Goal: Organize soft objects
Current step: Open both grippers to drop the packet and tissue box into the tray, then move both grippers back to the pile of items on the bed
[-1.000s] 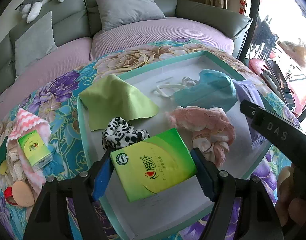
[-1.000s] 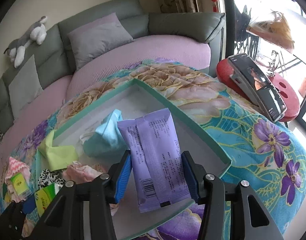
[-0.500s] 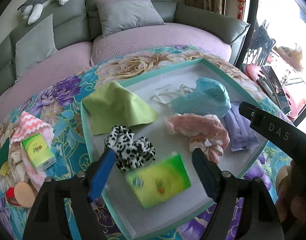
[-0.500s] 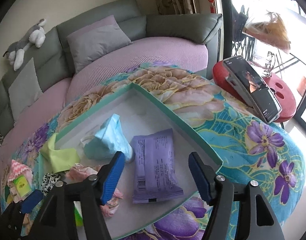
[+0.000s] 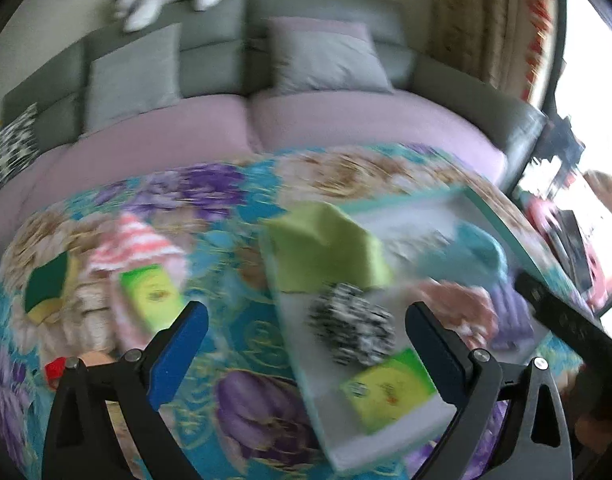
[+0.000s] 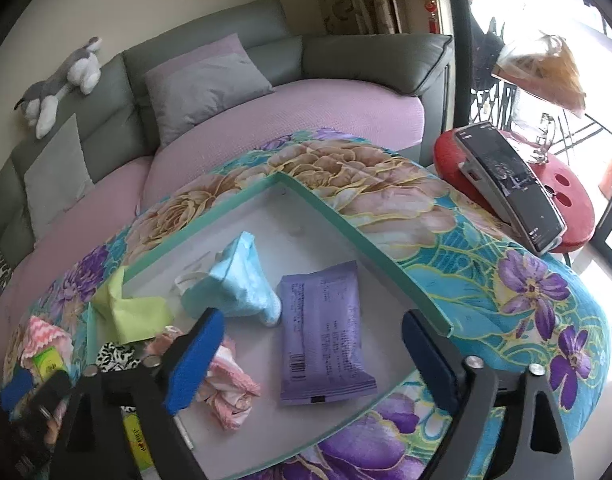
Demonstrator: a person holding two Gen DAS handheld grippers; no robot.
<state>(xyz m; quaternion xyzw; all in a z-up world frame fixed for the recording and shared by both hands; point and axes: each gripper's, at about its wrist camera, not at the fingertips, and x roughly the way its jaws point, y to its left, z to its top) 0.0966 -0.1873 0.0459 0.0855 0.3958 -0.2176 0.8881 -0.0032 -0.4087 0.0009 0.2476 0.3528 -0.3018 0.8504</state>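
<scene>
Jaws of left gripper [image 5: 306, 344] spread wide, nothing between; same for right gripper [image 6: 312, 350], hovering over tray [image 6: 338, 220]. Purple packet [image 6: 324, 332] flat in tray, beside blue mask [image 6: 242, 284]; green tissue pack [image 5: 390, 390] near tray's front edge. Second tissue pack [image 5: 152, 294] outside on pink-striped cloth [image 5: 134, 244]. Risk: left view badly blurred, so a grab at outside pack could snag cloth too. Floral-covered desk [image 6: 486, 264]; grey sofa [image 6: 338, 60] behind.
</scene>
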